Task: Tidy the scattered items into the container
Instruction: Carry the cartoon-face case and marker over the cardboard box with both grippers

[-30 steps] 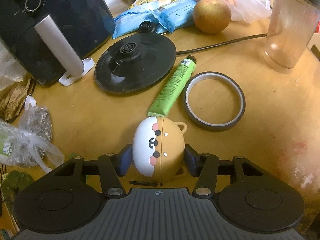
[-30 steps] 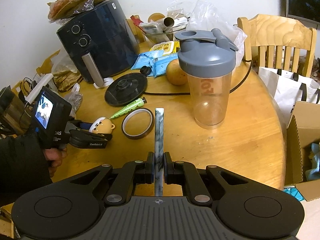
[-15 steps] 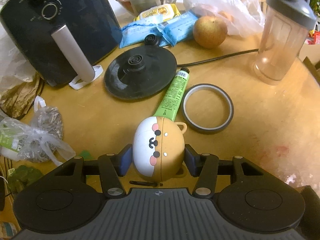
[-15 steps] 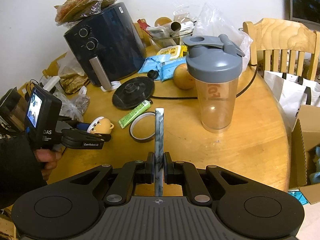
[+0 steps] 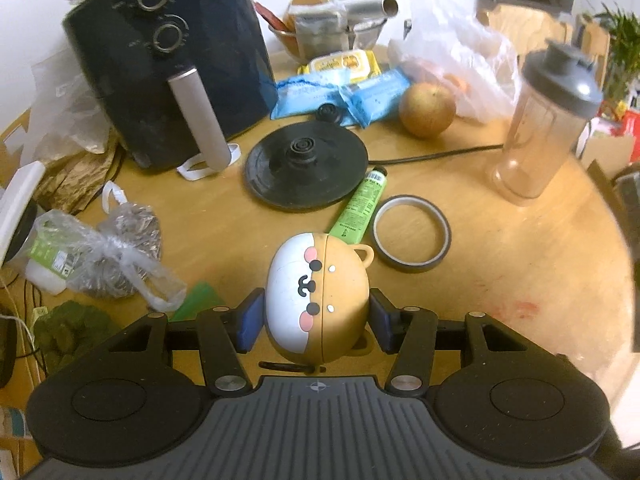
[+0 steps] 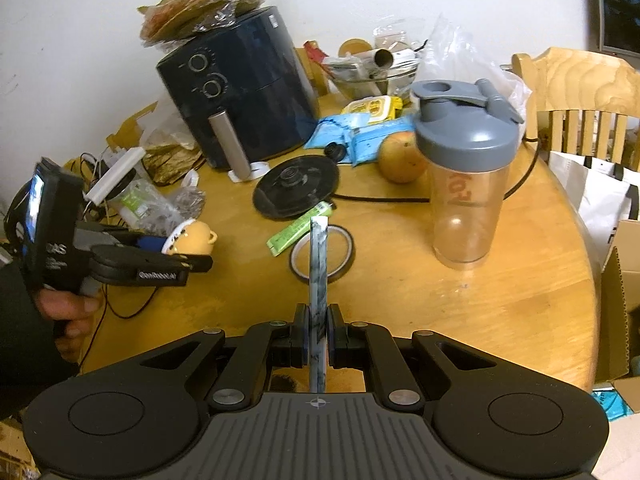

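- The left tool (image 5: 316, 322) pinches a round tan-and-white dog-faced case (image 5: 318, 296) between its blue pads, holding it clear above the table (image 5: 500, 288).
- The right tool (image 6: 318, 334) is pressed together on a thin marbled flat piece (image 6: 319, 264), which stands on edge and juts forward.
- A green tube (image 5: 360, 204) and a tape ring (image 5: 412, 239) lie on the table just beyond the case.

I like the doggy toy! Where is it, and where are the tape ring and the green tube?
doggy toy (image 5: 316, 300), left wrist view, on its face.
tape ring (image 5: 440, 226), left wrist view, on its right rim.
green tube (image 5: 362, 204), left wrist view, on its middle.
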